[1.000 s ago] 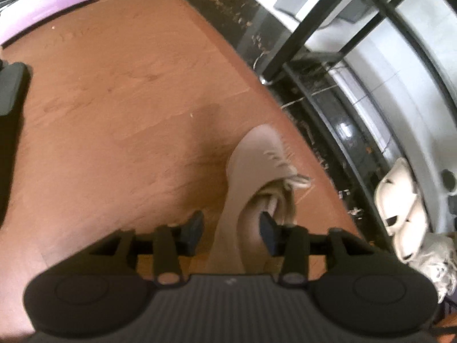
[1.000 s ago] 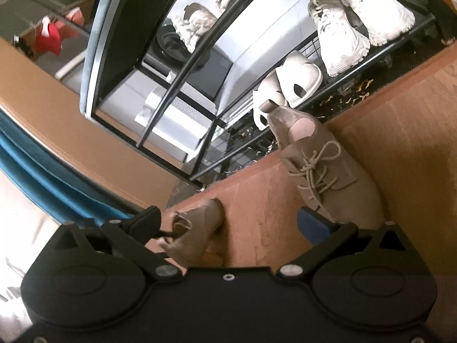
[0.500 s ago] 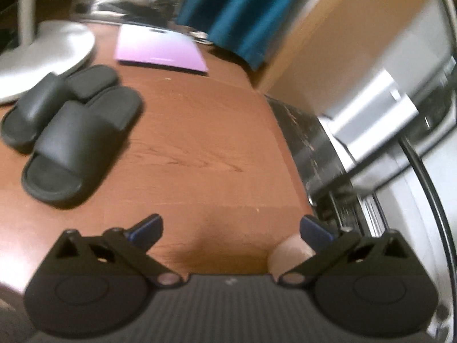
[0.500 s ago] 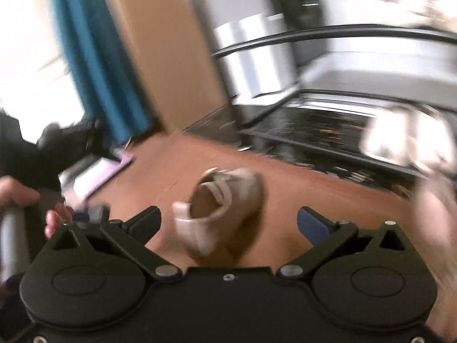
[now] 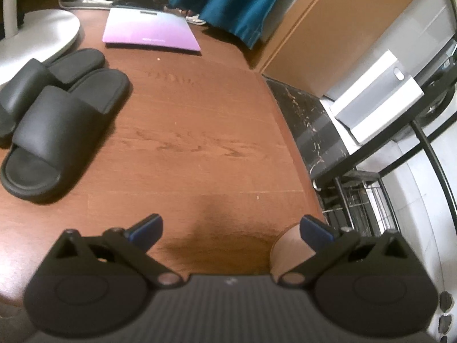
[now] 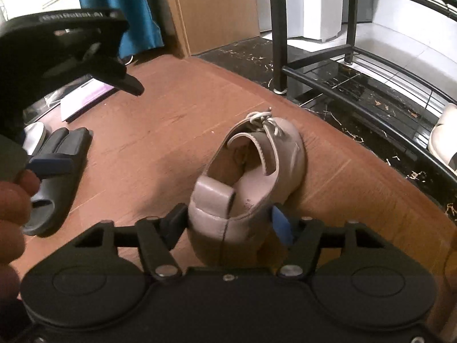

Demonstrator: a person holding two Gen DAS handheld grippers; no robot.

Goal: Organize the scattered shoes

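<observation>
A beige lace-up shoe (image 6: 251,168) lies on the wood floor with its heel toward me. My right gripper (image 6: 228,224) is shut on that heel, one finger on each side. In the left wrist view only the shoe's toe (image 5: 285,253) shows, just beside the right fingertip. My left gripper (image 5: 230,228) is wide open over bare floor and holds nothing. A pair of black slides (image 5: 57,131) lies to its front left; the pair also shows in the right wrist view (image 6: 57,171). The second beige shoe is out of view.
A black metal shoe rack (image 6: 357,85) stands on dark marble to the right, with a white slipper (image 6: 445,134) on its low shelf. A purple scale (image 5: 148,31) and a white round base (image 5: 37,34) lie beyond the slides. A hand (image 6: 14,200) holds the left tool's black housing (image 6: 65,37).
My left gripper let go of the beige shoe, opened wide and turned toward the black slides. My right gripper swung round from the rack and closed on the shoe's heel.
</observation>
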